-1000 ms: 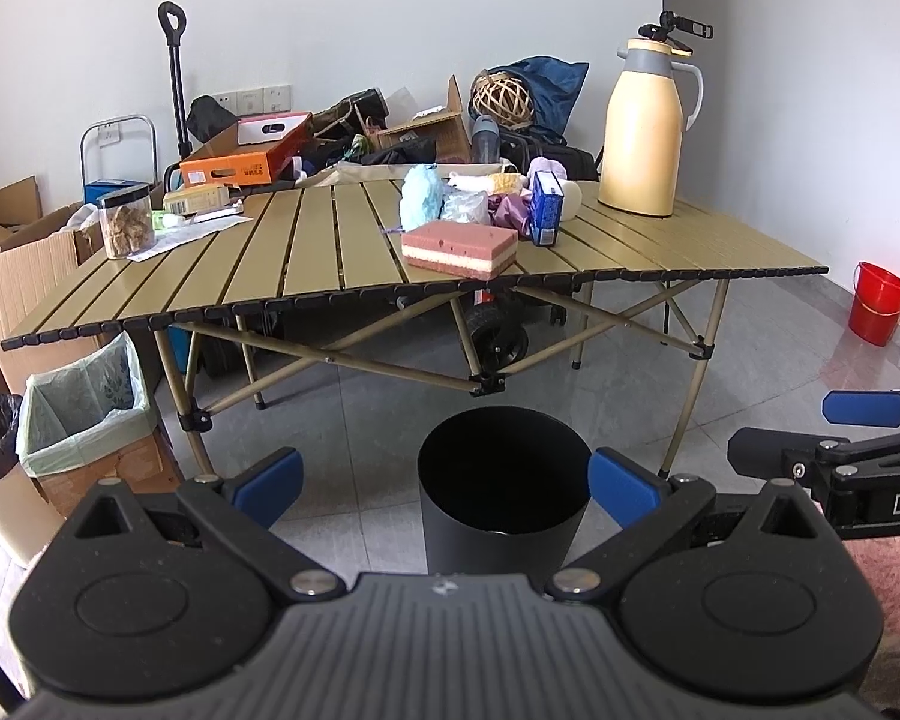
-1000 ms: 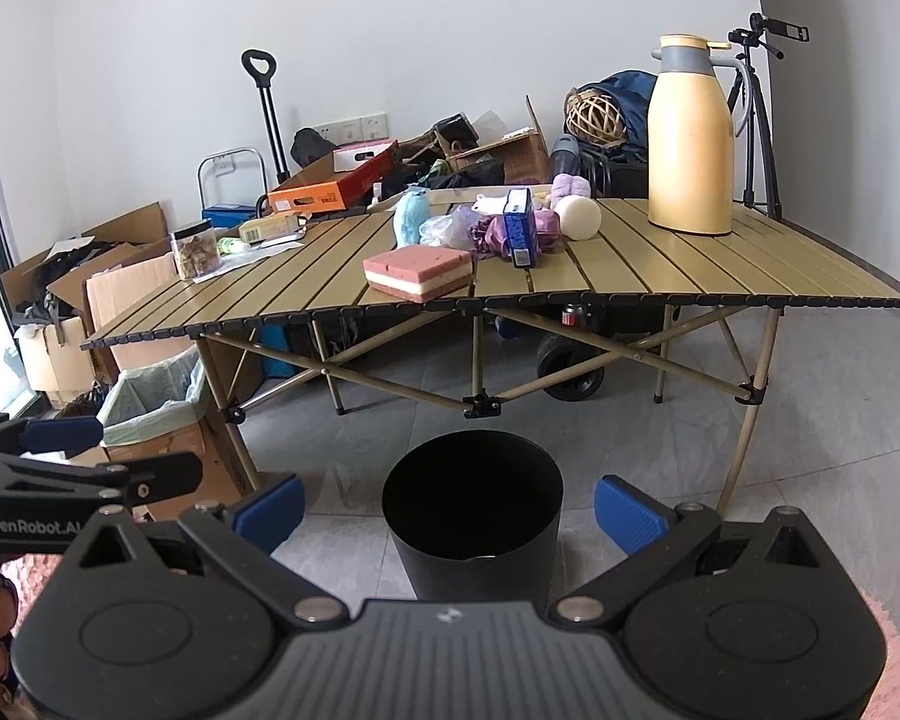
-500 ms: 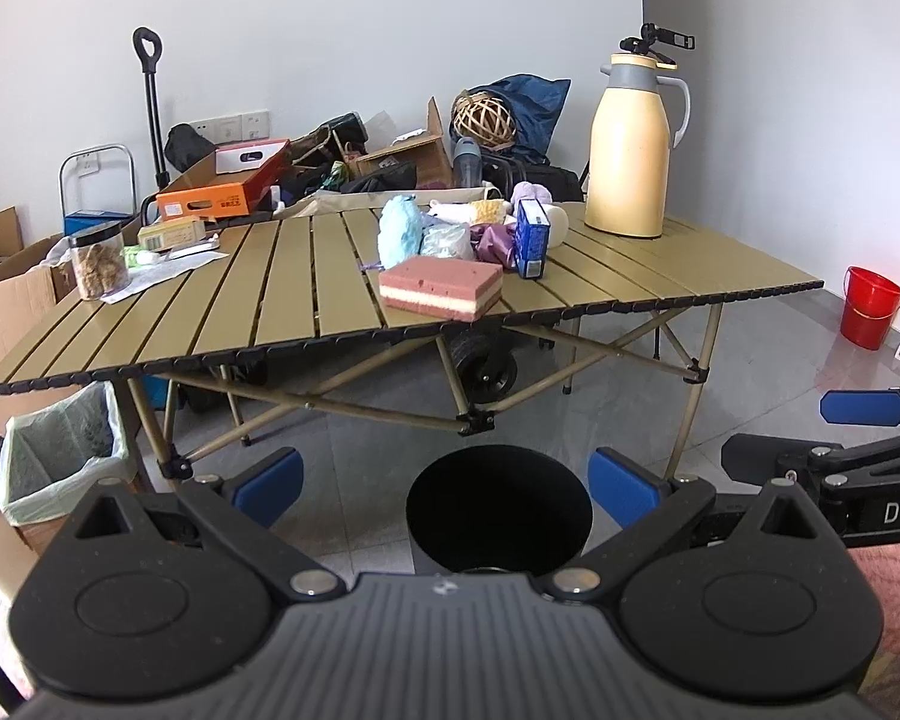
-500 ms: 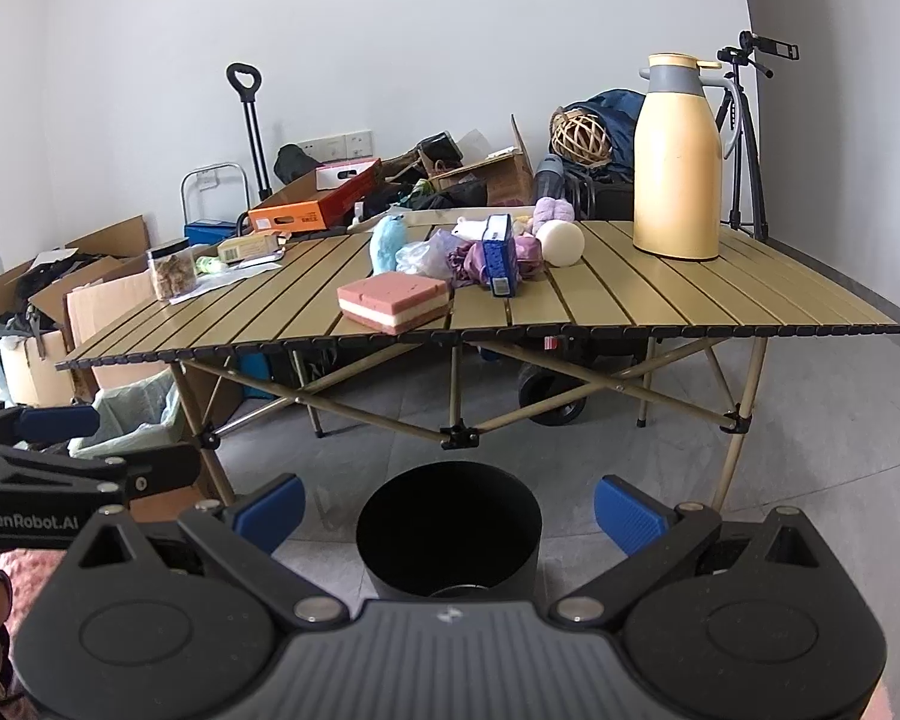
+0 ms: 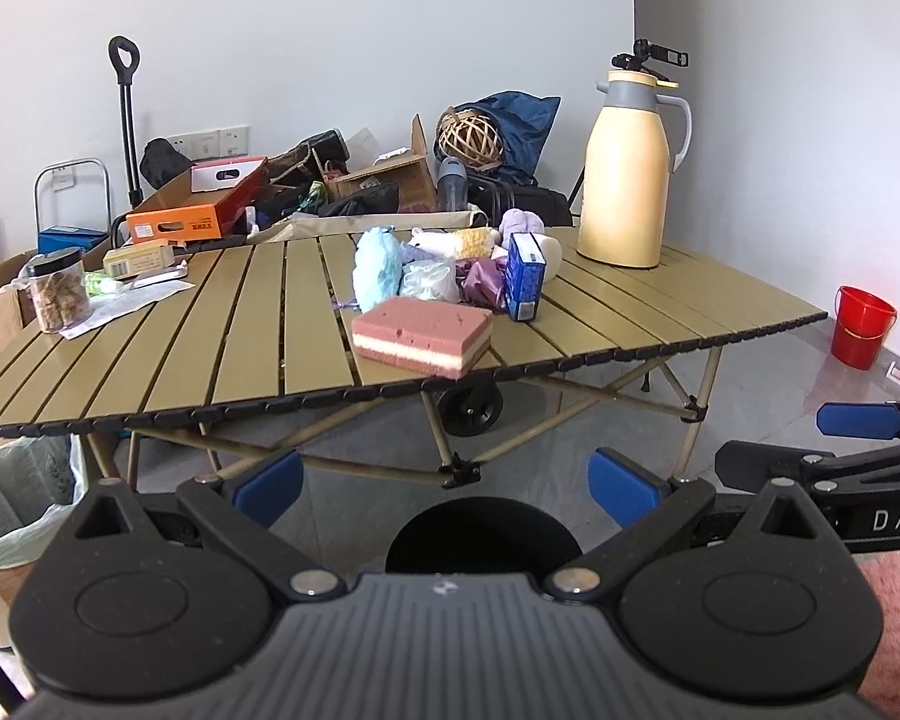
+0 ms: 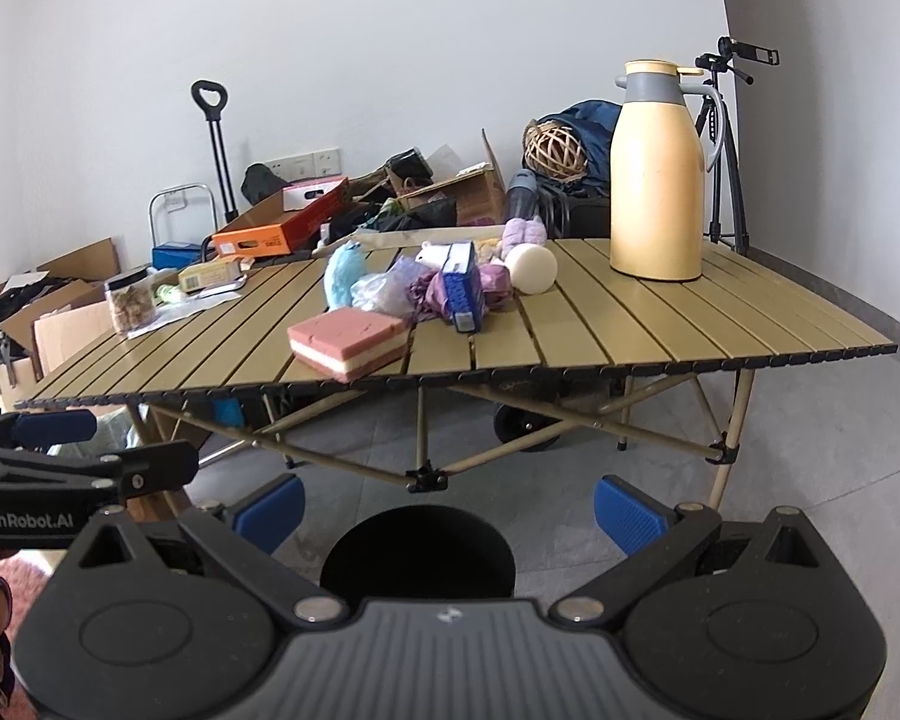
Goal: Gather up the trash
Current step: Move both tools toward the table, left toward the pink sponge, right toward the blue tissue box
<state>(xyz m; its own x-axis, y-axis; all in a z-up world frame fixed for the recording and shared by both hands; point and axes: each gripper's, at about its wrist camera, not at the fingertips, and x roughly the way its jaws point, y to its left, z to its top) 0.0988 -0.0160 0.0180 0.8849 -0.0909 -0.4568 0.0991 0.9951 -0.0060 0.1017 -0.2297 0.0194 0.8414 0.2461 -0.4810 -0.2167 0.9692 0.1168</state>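
A slatted tan folding table [image 5: 222, 324] [image 6: 660, 324] carries a cluster of items: a pink sponge block [image 5: 421, 336] [image 6: 348, 343], a clear crumpled bag [image 5: 429, 281] [image 6: 373, 291], purple wrappers [image 5: 483, 283] [image 6: 429, 295], a blue carton [image 5: 524, 283] [image 6: 463, 285] and a light blue plush [image 5: 377, 267] [image 6: 343, 270]. A black bin [image 5: 483, 531] [image 6: 417, 552] stands on the floor in front of the table. My left gripper [image 5: 447, 483] is open and empty above the bin. My right gripper [image 6: 449, 507] is also open and empty, beside the left one.
A yellow thermos [image 5: 630, 171] [image 6: 657, 171] stands on the table's right part, a snack jar [image 5: 60, 297] and papers on its left. Boxes and bags crowd the wall behind. A lined box [image 5: 18, 498] sits at left, a red bucket [image 5: 861, 327] at right.
Both grippers have risen and come closer to the table. The table items look larger and the black bin has slid lower in both views. Both stay open.
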